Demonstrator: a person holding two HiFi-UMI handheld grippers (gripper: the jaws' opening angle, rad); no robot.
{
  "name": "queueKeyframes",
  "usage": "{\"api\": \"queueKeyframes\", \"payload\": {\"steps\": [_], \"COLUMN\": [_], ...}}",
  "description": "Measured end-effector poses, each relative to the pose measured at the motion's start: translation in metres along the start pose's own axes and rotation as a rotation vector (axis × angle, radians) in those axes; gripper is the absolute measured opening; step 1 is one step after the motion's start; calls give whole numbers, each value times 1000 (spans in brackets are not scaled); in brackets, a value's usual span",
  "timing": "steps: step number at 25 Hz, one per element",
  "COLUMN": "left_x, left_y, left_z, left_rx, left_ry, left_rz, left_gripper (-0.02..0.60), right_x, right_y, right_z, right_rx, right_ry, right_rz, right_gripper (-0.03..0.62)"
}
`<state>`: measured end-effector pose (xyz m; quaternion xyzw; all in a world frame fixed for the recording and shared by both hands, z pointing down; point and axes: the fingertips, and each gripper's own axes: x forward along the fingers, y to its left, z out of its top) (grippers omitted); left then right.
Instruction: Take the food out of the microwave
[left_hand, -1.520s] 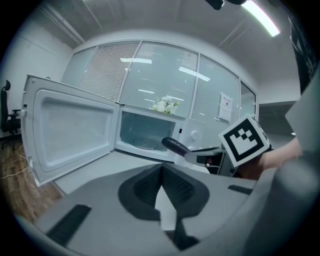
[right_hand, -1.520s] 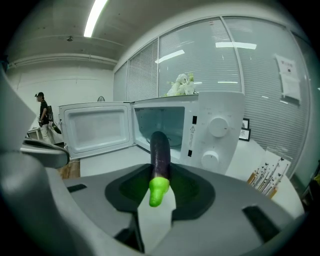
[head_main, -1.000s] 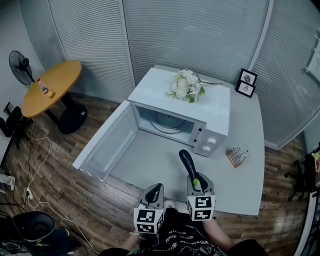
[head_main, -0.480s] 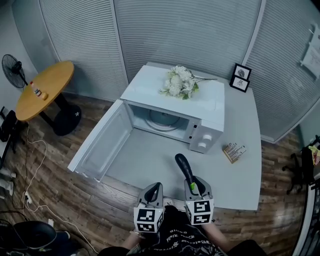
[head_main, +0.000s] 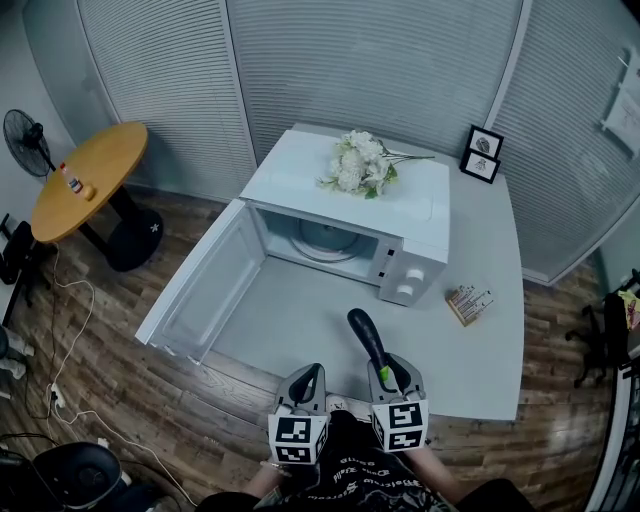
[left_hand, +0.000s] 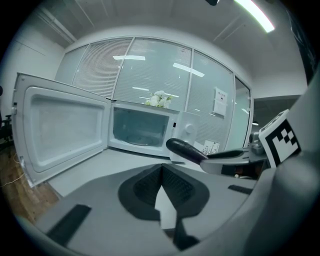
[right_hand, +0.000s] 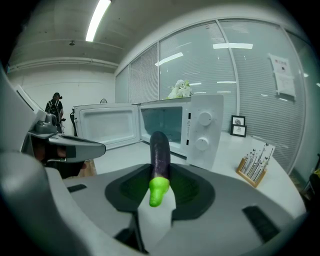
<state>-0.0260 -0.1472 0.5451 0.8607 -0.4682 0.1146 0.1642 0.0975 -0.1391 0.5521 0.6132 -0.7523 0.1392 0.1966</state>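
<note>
A white microwave (head_main: 400, 225) stands on the grey table (head_main: 480, 330) with its door (head_main: 205, 285) swung wide to the left. Only the glass turntable (head_main: 322, 240) shows in its cavity. My right gripper (head_main: 385, 368) is shut on a dark purple eggplant (right_hand: 160, 152) by its green stem end, and the eggplant (head_main: 366, 337) points out over the table in front of the microwave. My left gripper (head_main: 309, 378) hovers beside it near the table's front edge, shut with nothing in it. In the left gripper view the eggplant (left_hand: 185, 149) juts in from the right.
White flowers (head_main: 355, 165) lie on top of the microwave. Two framed pictures (head_main: 478, 155) stand at the table's back right, and a small wooden rack (head_main: 467, 303) sits right of the microwave. A round wooden table (head_main: 85, 175) and a fan (head_main: 25, 130) stand at the left.
The head view shifted a little between the oldest frame and the later ones. Both grippers and the eggplant hold almost the same place.
</note>
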Motion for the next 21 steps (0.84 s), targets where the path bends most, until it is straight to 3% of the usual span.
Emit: {"api": "queueKeyframes", "payload": {"steps": [21], "left_x": [10], "left_y": [7], "left_z": [6], "left_rx": [12], "left_ry": [-17], "left_rz": [34], "left_gripper": [6], "right_x": [10], "right_y": [-8], "right_z": [3], "right_rx": [32], "right_ry": [6], "right_rz": [6], "right_gripper": [120]}}
